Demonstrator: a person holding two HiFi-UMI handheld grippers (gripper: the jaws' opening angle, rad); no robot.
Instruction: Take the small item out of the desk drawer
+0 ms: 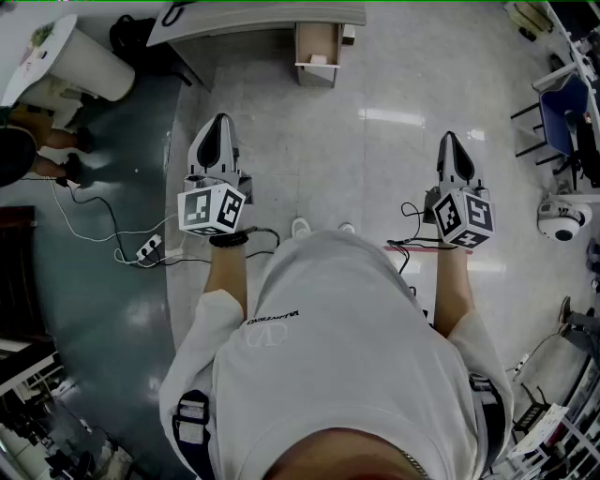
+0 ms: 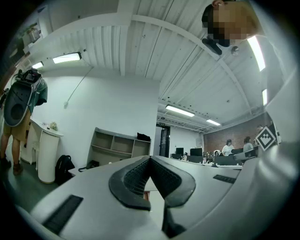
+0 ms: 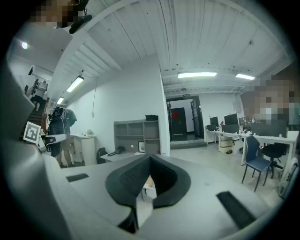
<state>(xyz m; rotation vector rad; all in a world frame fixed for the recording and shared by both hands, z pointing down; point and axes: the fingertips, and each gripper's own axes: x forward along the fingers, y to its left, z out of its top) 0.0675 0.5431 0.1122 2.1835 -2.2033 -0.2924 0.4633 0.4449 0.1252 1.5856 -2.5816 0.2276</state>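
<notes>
Left hand-held gripper [image 1: 221,122] and right hand-held gripper [image 1: 450,141] are both pressed together, empty, well short of the bench [image 1: 253,19] drawer [image 1: 317,42] that appears open. Its small item is indistinct, so step closer and spread one first.

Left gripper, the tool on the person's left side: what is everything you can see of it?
The left gripper is a pale grey, plastic-looking tool whose two jaws carry black ribbed pads. The jaws are closed tip to tip, nothing between them. A cube with black-and-white square markers sits at its rear. The person's left arm holds it roughly level above the floor, pointing towards the desk, touching nothing else.
</notes>
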